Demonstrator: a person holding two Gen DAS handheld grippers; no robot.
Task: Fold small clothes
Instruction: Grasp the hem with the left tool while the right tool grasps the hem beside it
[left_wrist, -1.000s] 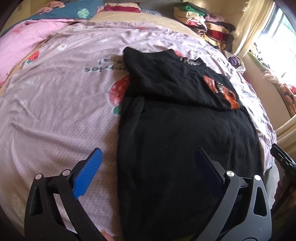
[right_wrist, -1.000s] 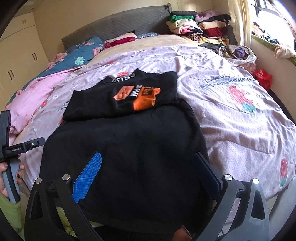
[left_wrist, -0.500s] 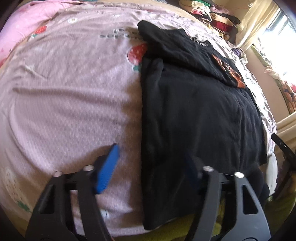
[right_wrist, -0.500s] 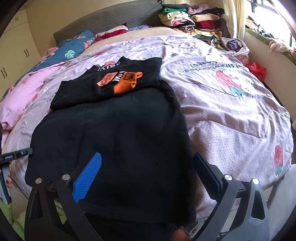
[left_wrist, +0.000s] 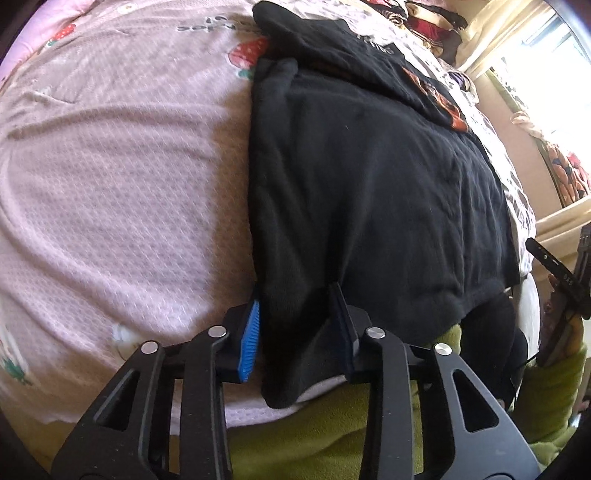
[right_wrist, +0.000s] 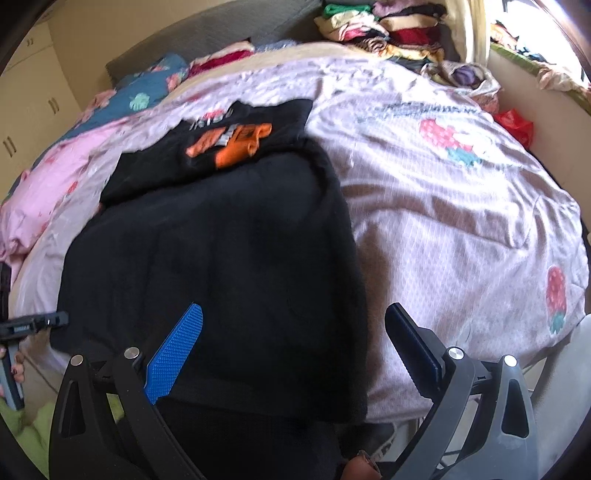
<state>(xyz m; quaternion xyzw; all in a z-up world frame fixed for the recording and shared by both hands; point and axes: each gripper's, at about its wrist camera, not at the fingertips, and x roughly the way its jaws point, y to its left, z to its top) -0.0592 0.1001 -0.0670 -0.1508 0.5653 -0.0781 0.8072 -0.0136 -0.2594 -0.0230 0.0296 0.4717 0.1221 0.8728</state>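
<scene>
A black garment (left_wrist: 369, 177) lies spread on the pink bedsheet (left_wrist: 122, 158), its near edge hanging over the bed's front edge. A smaller black shirt with an orange print (right_wrist: 229, 140) lies folded on its far end. My left gripper (left_wrist: 295, 325) has its jaws partly closed around the garment's near left corner, with cloth between the blue pads. My right gripper (right_wrist: 291, 347) is open wide and hovers over the garment's near right part (right_wrist: 221, 266), holding nothing.
Pink and blue pillows (right_wrist: 110, 122) lie at the bed's far left. A stack of folded clothes (right_wrist: 384, 29) stands at the far right by the curtain. A red bag (right_wrist: 515, 123) lies beside the bed. The bed's front edge is just below both grippers.
My left gripper has dropped to the bed's front edge and narrowed its jaws around the garment's near left corner. My right gripper has moved slightly closer over the garment and stays open.
</scene>
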